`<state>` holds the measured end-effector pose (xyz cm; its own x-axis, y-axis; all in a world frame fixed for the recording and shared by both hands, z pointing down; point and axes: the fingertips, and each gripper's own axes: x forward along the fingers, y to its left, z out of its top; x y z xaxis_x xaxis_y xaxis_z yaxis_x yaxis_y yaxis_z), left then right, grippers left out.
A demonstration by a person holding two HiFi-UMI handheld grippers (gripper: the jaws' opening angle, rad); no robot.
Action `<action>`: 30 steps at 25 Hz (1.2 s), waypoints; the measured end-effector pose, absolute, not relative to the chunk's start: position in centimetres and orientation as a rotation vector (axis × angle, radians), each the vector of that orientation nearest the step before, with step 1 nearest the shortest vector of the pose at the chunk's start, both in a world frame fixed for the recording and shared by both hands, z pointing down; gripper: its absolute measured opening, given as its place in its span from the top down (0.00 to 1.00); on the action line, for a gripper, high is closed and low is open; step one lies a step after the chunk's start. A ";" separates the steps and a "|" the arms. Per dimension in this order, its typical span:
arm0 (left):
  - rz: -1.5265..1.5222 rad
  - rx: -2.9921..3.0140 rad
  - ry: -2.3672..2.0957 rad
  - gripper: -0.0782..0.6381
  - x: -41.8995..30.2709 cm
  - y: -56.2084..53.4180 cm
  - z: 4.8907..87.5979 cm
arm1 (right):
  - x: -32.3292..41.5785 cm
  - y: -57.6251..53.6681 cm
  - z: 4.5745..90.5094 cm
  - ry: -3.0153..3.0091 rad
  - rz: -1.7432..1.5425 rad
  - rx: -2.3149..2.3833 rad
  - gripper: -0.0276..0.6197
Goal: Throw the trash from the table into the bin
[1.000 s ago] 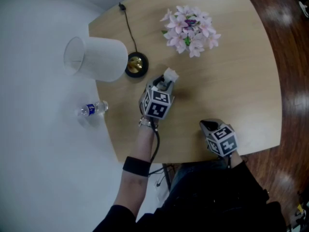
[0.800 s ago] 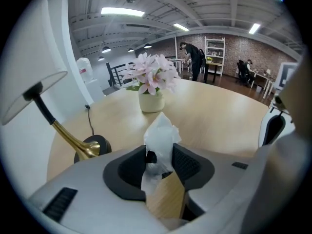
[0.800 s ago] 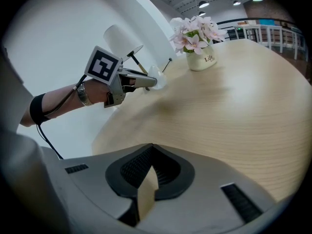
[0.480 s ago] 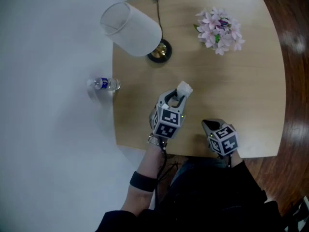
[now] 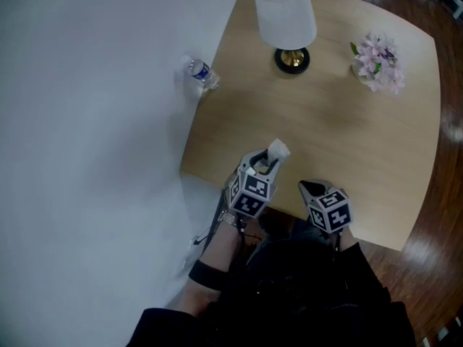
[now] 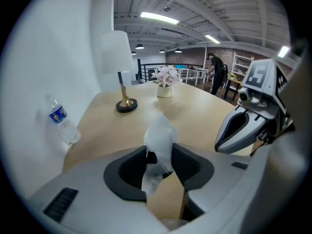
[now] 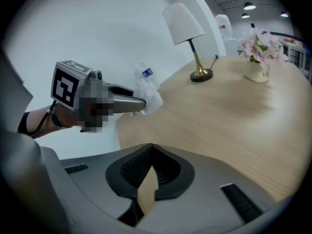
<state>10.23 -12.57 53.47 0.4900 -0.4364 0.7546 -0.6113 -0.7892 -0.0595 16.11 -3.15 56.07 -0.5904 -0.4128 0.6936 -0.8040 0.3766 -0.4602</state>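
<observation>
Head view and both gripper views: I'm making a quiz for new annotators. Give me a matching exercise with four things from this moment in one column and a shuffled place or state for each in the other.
Things:
1. white crumpled trash
2. lamp
3. flowers
4. right gripper

Places or states:
A. jaws together, nothing between them
B. pinched in the left gripper
C. white shade, gold base, standing at the far side of the table
D. pink, to the right of the lamp

Pairs: 1-B, 2-C, 3-D, 4-A
</observation>
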 end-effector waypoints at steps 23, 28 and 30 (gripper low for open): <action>0.850 1.918 -1.572 0.66 -17.2 5.5 55.0 | -5.1 6.1 54.8 -2.245 0.675 0.316 0.95; 0.808 1.794 -1.622 0.66 -20.5 9.3 56.7 | -8.2 8.0 55.3 -2.233 0.632 0.215 0.95; 0.793 1.765 -1.632 0.66 -21.1 9.9 57.3 | -8.8 8.5 55.6 -2.221 0.623 0.194 0.95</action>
